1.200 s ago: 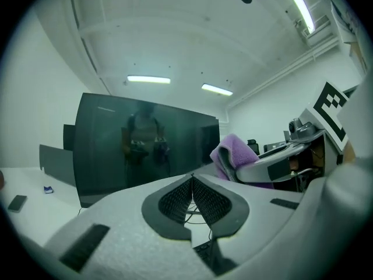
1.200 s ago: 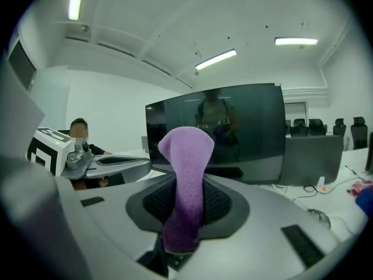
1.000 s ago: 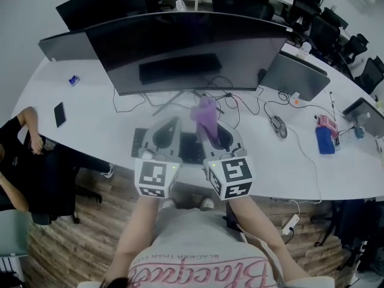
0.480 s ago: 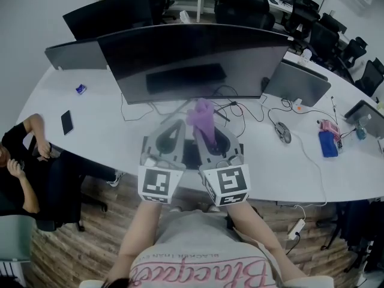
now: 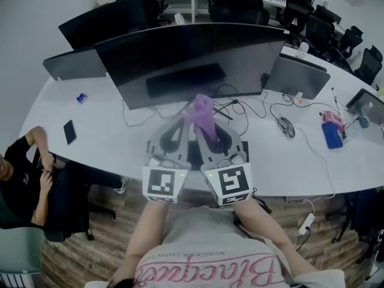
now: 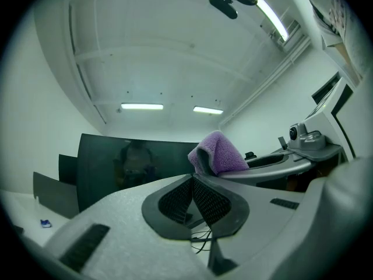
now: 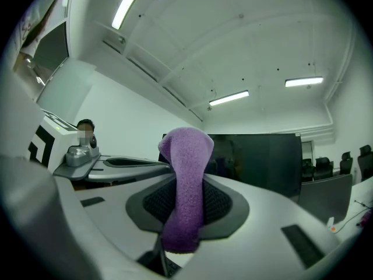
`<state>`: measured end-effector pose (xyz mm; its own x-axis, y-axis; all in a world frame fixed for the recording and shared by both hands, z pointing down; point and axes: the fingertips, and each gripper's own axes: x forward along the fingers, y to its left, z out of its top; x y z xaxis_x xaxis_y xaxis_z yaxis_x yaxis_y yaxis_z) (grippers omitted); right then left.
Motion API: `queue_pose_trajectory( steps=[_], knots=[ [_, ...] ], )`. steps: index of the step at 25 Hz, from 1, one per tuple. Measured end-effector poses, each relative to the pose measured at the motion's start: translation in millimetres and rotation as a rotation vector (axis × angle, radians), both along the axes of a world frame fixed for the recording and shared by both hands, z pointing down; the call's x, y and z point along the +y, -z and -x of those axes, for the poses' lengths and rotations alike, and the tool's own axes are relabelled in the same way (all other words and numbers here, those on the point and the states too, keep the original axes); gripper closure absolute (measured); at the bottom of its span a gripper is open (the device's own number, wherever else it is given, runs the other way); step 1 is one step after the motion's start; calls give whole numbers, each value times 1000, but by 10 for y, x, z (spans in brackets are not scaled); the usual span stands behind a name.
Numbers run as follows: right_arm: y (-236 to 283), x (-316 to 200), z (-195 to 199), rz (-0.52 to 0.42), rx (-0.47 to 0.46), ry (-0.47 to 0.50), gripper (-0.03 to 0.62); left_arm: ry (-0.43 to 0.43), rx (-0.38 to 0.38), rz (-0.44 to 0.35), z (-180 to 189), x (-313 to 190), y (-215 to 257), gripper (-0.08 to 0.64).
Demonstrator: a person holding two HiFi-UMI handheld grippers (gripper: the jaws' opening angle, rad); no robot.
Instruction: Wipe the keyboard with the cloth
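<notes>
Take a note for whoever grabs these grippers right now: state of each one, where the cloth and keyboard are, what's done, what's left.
Right gripper: shut on the purple cloth, which sticks up past the tips.
Left gripper: shut, empty, beside the right one.
Keyboard: on the white desk before the monitor, mostly hidden under both grippers.
Done: cloth gripped; both grippers tilt upward, cloth off the keys.
Left: lower the cloth and wipe across the keys. Whether any wiping has happened, I can't tell.
</notes>
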<state>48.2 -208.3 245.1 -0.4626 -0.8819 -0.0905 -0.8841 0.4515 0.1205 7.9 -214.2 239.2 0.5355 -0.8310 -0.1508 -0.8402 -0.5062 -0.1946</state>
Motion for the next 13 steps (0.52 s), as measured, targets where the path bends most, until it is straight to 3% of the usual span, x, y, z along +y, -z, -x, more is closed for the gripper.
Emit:
queue_pose_trajectory(
  steps=[5, 13],
  knots=[
    [73, 12, -45, -57, -3, -16, 503, -11, 31, -4, -62, -32, 19, 552],
    [48, -88, -78, -33, -19, -26, 503, -6, 46, -27, -50, -119, 78, 552]
  ],
)
